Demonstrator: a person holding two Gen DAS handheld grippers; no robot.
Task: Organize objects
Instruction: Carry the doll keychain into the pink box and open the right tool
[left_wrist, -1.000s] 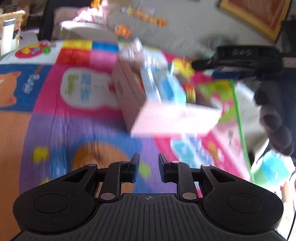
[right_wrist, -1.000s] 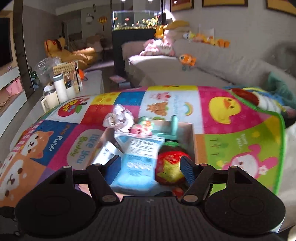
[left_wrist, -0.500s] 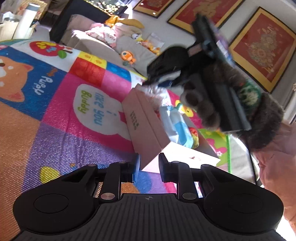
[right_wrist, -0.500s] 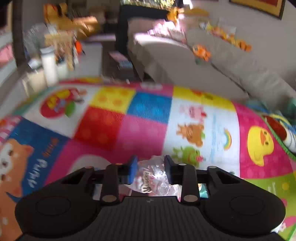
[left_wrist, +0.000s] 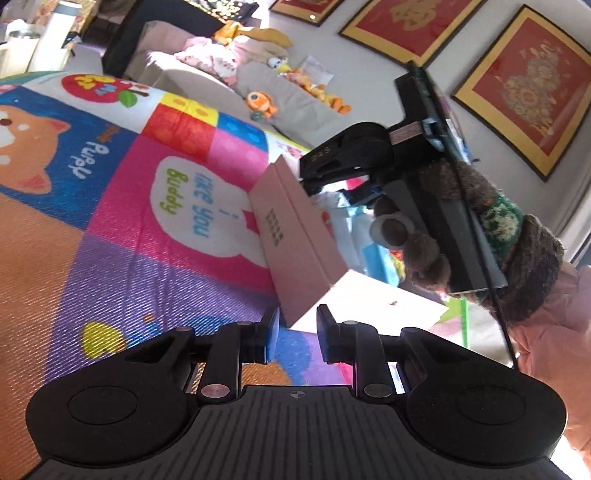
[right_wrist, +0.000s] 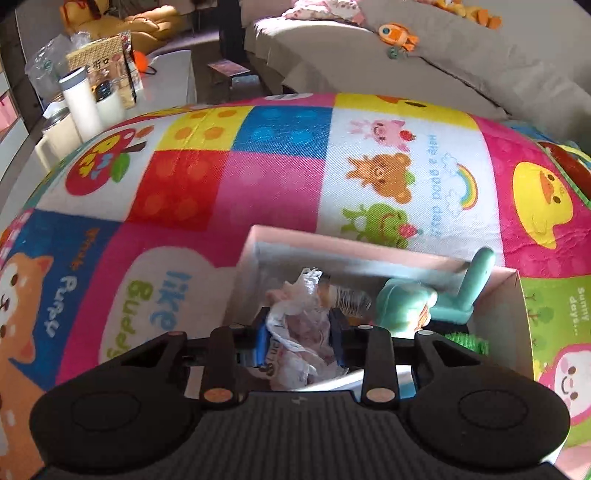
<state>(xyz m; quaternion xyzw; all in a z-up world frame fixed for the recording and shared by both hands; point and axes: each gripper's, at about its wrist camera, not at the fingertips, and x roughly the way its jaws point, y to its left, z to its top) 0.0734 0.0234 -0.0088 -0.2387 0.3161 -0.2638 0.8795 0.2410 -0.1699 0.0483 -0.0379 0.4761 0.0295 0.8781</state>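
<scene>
My right gripper (right_wrist: 298, 341) is pinched tight on a crinkly plastic bag (right_wrist: 301, 341), directly above the pink box (right_wrist: 354, 249), pointing steeply down into it beside the green toy (right_wrist: 436, 299). My left gripper (left_wrist: 295, 334) is nearly shut and empty, just short of the box's near corner.

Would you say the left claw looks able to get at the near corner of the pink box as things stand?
Probably yes: the left claw sits just short of the pink box corner with nothing between, though its jaws are nearly shut.
</scene>
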